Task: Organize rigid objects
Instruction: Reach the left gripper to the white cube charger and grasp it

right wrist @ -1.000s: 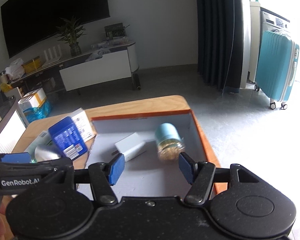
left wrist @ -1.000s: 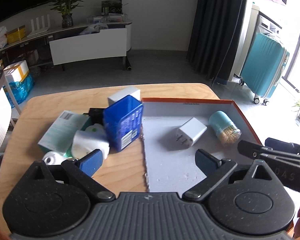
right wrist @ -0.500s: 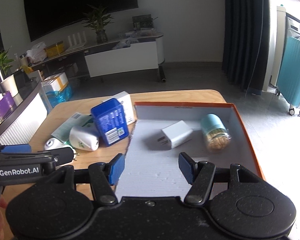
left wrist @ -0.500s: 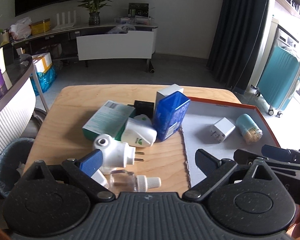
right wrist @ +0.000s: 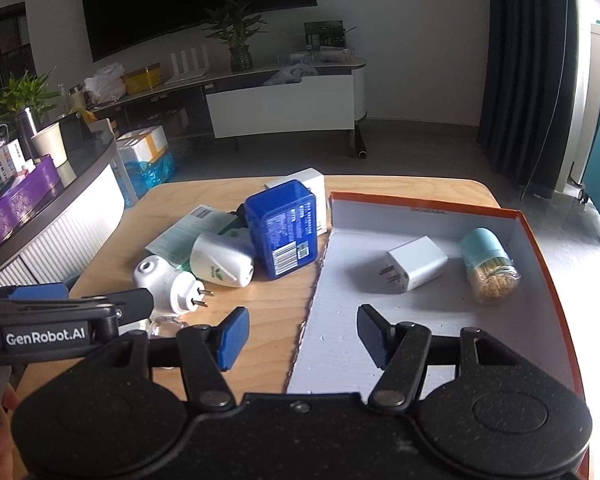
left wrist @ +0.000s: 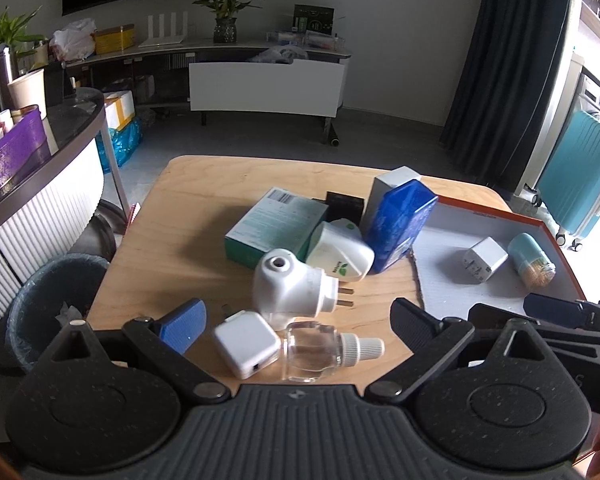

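My left gripper (left wrist: 296, 322) is open and empty, near the table's front edge, with a white square charger (left wrist: 246, 343), a clear glass bottle (left wrist: 320, 350) and a white plug-in device (left wrist: 294, 288) between its fingers. Behind lie a white-green plug-in (left wrist: 340, 256), a teal box (left wrist: 274, 222) and an upright blue box (left wrist: 400, 226). An orange-rimmed tray (right wrist: 534, 240) holds a white charger (right wrist: 414, 263) and a toothpick jar (right wrist: 486, 264). My right gripper (right wrist: 302, 334) is open and empty above the tray's front left edge.
The wooden table (left wrist: 172, 240) drops off at its left edge, where a bin (left wrist: 52, 300) stands on the floor. A curved counter (left wrist: 32, 184) is at far left. A teal suitcase (left wrist: 580, 184) stands at the right.
Both grippers have pulled back and swung left. The left view now takes in the charger, the bottle and the plug-in device at the table's front. Both stay open.
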Motion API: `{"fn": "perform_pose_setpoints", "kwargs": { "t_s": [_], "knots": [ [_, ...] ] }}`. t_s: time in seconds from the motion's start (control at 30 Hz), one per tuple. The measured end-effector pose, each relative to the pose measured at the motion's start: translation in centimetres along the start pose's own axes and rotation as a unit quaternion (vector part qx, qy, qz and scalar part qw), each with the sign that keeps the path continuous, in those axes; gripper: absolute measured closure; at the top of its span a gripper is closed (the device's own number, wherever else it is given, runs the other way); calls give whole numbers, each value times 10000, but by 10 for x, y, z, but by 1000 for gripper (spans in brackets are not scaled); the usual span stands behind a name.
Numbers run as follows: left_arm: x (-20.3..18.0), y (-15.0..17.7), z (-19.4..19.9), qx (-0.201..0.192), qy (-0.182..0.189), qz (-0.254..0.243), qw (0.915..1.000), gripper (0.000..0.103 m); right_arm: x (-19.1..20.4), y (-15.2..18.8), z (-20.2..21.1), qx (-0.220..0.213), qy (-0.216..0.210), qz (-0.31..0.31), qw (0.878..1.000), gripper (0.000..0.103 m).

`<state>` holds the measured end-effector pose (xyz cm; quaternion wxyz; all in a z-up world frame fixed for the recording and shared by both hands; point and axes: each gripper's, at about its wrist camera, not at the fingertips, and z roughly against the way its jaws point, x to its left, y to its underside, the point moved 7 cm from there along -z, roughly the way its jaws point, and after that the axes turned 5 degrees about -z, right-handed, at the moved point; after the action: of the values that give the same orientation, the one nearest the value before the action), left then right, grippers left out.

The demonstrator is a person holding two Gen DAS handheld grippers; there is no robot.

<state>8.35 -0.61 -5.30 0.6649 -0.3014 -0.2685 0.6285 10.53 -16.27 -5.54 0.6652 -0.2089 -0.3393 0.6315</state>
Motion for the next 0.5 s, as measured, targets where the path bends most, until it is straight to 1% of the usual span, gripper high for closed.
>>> {"fn": "perform_pose_setpoints", "kwargs": {
  "t_s": [0.2, 0.5],
  "knots": [
    [12, 6, -2, 61, 4, 104, 9999, 2, 14, 5, -7, 91, -76, 117, 9999, 30],
    [32, 19, -10, 229, -82, 206, 9995, 1, 20, 12, -18, 226, -138, 138, 9996, 30]
  ]
}}
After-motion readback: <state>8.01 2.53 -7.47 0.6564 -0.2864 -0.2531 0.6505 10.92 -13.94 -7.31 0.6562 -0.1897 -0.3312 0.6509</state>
